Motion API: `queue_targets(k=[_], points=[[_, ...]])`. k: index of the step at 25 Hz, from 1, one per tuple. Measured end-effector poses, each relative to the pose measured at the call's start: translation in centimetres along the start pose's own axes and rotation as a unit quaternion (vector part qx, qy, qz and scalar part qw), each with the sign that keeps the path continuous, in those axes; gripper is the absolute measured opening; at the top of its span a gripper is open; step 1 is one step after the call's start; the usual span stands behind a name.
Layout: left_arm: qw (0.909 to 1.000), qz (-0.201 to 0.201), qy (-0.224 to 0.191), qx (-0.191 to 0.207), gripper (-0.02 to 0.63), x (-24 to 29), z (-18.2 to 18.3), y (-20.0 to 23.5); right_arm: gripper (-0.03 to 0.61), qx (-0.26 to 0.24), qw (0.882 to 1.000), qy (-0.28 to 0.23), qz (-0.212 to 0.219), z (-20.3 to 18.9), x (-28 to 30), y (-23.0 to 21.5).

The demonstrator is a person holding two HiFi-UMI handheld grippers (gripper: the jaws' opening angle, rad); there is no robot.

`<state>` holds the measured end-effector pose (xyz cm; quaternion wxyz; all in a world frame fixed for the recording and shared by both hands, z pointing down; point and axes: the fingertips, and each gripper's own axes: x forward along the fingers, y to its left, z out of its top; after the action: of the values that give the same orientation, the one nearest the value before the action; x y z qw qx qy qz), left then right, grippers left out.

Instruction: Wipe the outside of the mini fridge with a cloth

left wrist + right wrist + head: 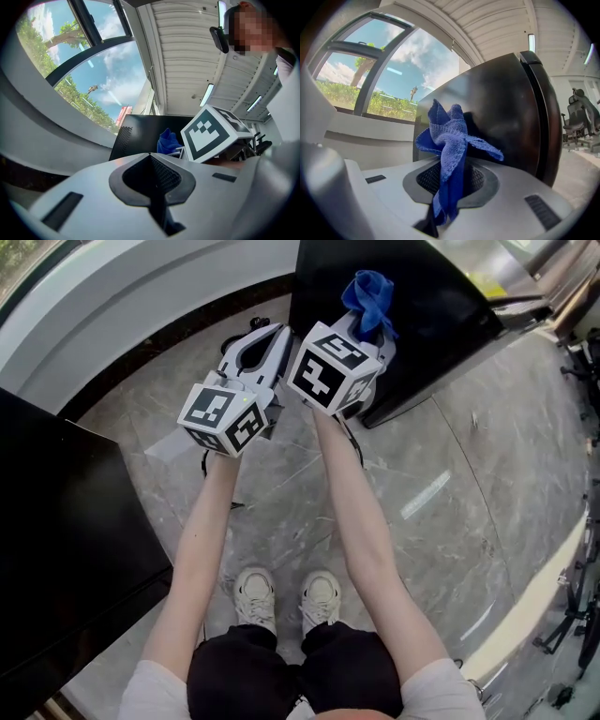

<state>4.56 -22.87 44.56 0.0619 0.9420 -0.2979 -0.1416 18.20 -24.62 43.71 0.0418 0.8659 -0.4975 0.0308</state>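
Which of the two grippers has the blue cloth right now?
The right gripper, clamped on the blue cloth in front of the black mini fridge. The left gripper is shut with nothing in it.

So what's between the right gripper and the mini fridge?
Only the blue cloth: the right gripper clamps it, and it sticks out toward the black mini fridge. The right gripper view shows it.

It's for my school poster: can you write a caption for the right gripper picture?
The right gripper pinches a blue cloth in front of the black mini fridge.
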Motion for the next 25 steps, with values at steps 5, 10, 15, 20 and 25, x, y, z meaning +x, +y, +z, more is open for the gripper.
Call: queue_targets(k=[5, 10, 15, 20, 25], points=[[0.9998, -0.019, 0.006, 0.007, 0.005, 0.6, -0.2, -2.5, 0.089, -0.004, 1.0, -0.001, 0.003, 0.0, -1.3, -1.6], [0.9996, -0.027, 0.009, 0.007, 0.003, 0.9, -0.4, -4.0, 0.089, 0.01, 1.0, -0.001, 0.012, 0.2, -2.7, -3.2], [0.9995, -0.031, 0.005, 0.009, 0.004, 0.9, 0.1, -5.5, 0.089, 0.014, 1.0, -0.002, 0.011, 0.5, -4.4, -5.2], [0.9993, -0.037, -0.001, 0.004, 0.003, 1.3, 0.2, -6.7, 0.089, -0.003, 1.0, -0.007, 0.021, 0.4, -5.6, -6.4], [0.9985, -0.054, 0.008, 0.006, 0.004, 2.0, -0.7, -8.3, 0.089, -0.001, 1.0, -0.01, 0.026, 0.6, -6.5, -7.4]])
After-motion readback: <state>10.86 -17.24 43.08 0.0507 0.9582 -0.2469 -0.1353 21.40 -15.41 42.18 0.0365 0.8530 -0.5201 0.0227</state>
